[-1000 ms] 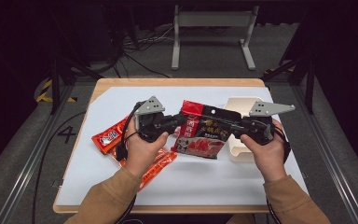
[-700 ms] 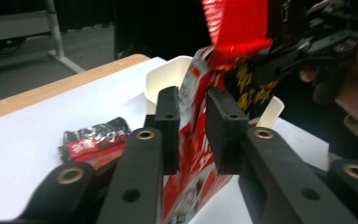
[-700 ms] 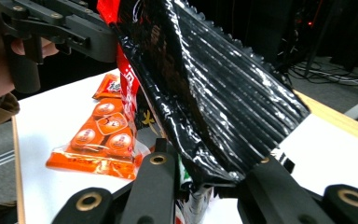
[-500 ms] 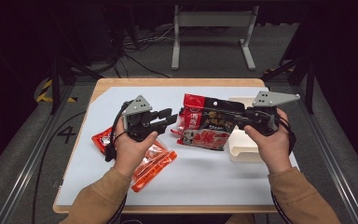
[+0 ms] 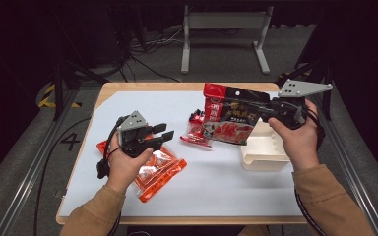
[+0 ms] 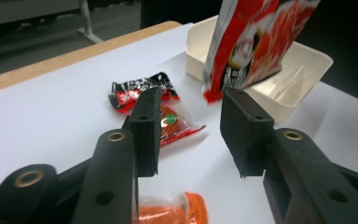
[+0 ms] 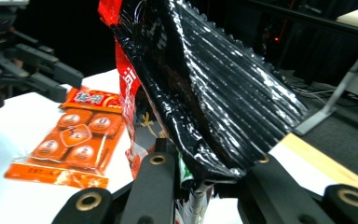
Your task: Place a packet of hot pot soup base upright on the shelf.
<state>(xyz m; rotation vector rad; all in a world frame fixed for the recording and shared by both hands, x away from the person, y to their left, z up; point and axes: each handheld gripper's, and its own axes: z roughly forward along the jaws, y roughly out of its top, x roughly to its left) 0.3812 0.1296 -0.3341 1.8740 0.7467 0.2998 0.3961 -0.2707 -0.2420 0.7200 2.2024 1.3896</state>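
Two grippers have parted: right gripper (image 5: pixel 265 109) lifts the red-black packet (image 5: pixel 232 118), fingers clamped on it; left gripper (image 5: pixel 163 134) has withdrawn, fingers wide.

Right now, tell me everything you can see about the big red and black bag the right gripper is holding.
The big red and black bag is a glossy, crinkled plastic pouch, red along its top edge, black beneath, with a red food picture and printed characters on the front. Its back, in the right gripper view, is black and ribbed with creases. The right gripper pinches one edge, holding it off the table, above the near edge of the white tray. The left gripper stands open, apart from it.
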